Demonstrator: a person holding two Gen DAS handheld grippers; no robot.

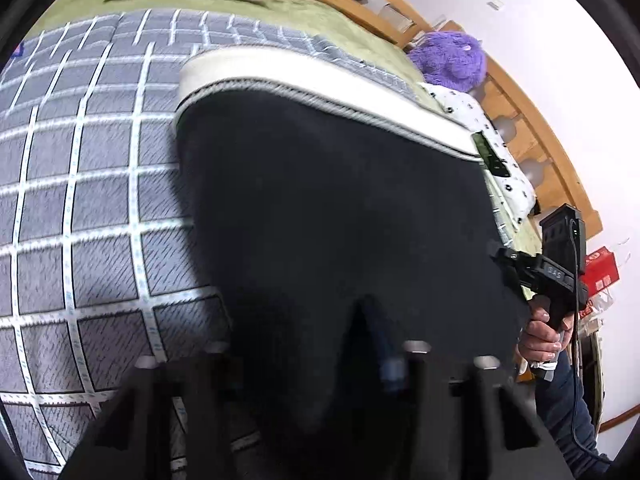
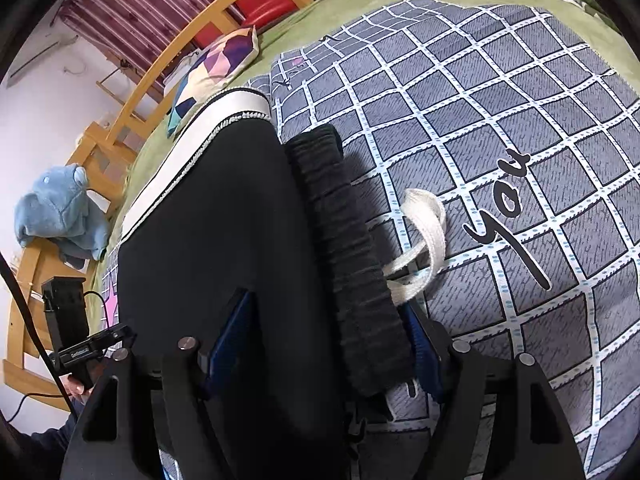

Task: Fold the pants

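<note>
The black pants [image 1: 332,216] with a white side stripe [image 1: 320,80] lie on the grey checked blanket [image 1: 80,160]. In the left wrist view my left gripper [image 1: 360,320] is close over the dark cloth; its fingers are blurred and mostly hidden by it. In the right wrist view the pants [image 2: 208,220] lie folded, with the ribbed waistband [image 2: 352,248] and white drawstring [image 2: 424,248] on the right. My right gripper [image 2: 328,328] is open, its blue-padded fingers [image 2: 236,328] straddling the waistband and cloth. The right gripper also shows in the left wrist view [image 1: 516,260].
The blanket [image 2: 500,120] covers a green bed [image 2: 320,12] with a wooden frame [image 1: 520,92]. A purple plush [image 1: 448,60], a blue plush [image 2: 60,212], a patterned cushion [image 2: 216,72] and a white spotted pillow [image 1: 492,148] lie around the edges.
</note>
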